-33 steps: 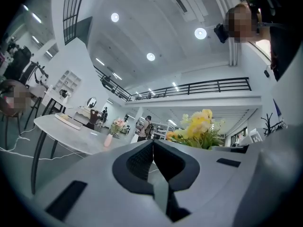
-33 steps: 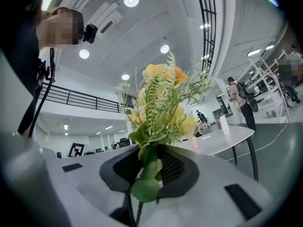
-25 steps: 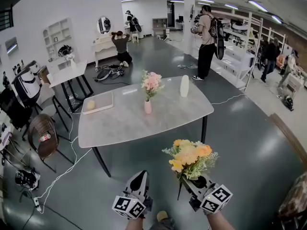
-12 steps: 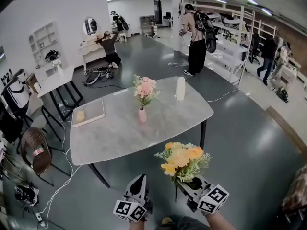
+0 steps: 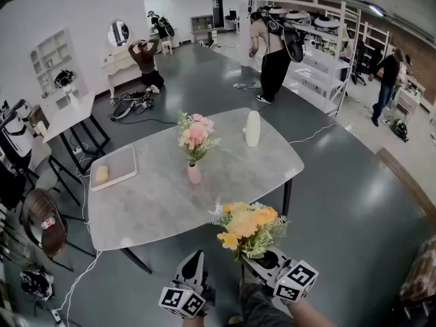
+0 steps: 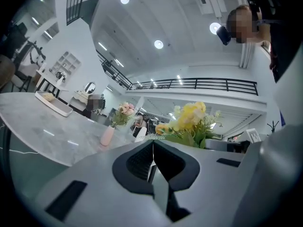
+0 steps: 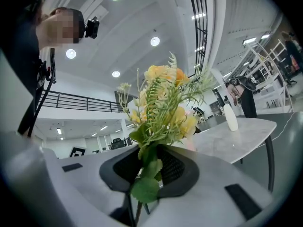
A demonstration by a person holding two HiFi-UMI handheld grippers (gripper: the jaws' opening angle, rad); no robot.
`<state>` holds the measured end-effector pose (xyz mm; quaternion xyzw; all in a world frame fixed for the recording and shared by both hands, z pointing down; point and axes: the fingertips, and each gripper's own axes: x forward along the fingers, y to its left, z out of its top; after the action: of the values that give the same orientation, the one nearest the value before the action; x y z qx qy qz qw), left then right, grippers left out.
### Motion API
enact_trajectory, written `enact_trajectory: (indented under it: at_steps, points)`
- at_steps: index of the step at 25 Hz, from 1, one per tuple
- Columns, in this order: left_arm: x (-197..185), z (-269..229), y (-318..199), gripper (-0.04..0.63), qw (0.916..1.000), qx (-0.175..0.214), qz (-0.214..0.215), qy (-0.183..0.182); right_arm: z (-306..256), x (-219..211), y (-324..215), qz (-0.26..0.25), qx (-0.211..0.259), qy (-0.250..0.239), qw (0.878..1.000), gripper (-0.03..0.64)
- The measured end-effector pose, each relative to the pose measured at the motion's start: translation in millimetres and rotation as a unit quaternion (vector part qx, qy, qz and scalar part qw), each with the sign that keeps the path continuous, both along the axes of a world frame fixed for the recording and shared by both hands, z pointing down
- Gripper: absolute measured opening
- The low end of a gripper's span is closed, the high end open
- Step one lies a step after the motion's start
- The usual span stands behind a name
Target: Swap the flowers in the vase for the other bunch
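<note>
A small pink vase (image 5: pixel 194 174) with a pink bunch (image 5: pixel 194 133) stands mid-table on the grey marble table (image 5: pixel 150 206). In the left gripper view the pink vase (image 6: pixel 107 135) shows ahead on the left. My right gripper (image 5: pixel 262 259) is shut on the stems of a yellow-orange bunch (image 5: pixel 246 228), held upright just short of the table's near edge. In the right gripper view the yellow-orange bunch (image 7: pixel 161 105) rises from between the jaws of my right gripper (image 7: pixel 150 161). My left gripper (image 5: pixel 196 268) is shut and empty, to the left of it; the jaws of that gripper (image 6: pixel 152 148) meet.
A white bottle-shaped vase (image 5: pixel 253 129) stands at the table's far right. A white tray (image 5: pixel 113 168) with a yellow object lies at the far left. A wicker chair (image 5: pixel 42 221) stands left of the table. People (image 5: pixel 272 46) move in the background.
The table has come closer in the head view. Both grippers have advanced toward its near edge, the yellow bunch still held in the right one.
</note>
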<state>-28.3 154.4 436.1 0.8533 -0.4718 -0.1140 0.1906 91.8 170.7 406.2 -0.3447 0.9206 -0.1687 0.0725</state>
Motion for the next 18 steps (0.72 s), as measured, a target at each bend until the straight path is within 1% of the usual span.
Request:
enact_trajectory:
  at_steps: [5,8,13,18]
  points:
    - [10,-7,-60,0.014,0.9999,0.013,-0.003,0.001,-1,6,-52,-0.014,0.006,-0.002,1.0,0.097]
    - [18,-6,-88,0.015,0.9998,0.019,0.0,-0.002,3,7,-78,-0.02,0.003,-0.002,1.0,0.097]
    - [26,2,-117,0.015,0.9999,0.012,0.001,-0.001,13,11,-107,-0.027,-0.007,-0.005,1.0,0.097]
    - [25,12,-145,0.015,0.9999,-0.001,-0.016,0.0,20,12,-134,-0.039,-0.019,-0.007,0.999,0.097]
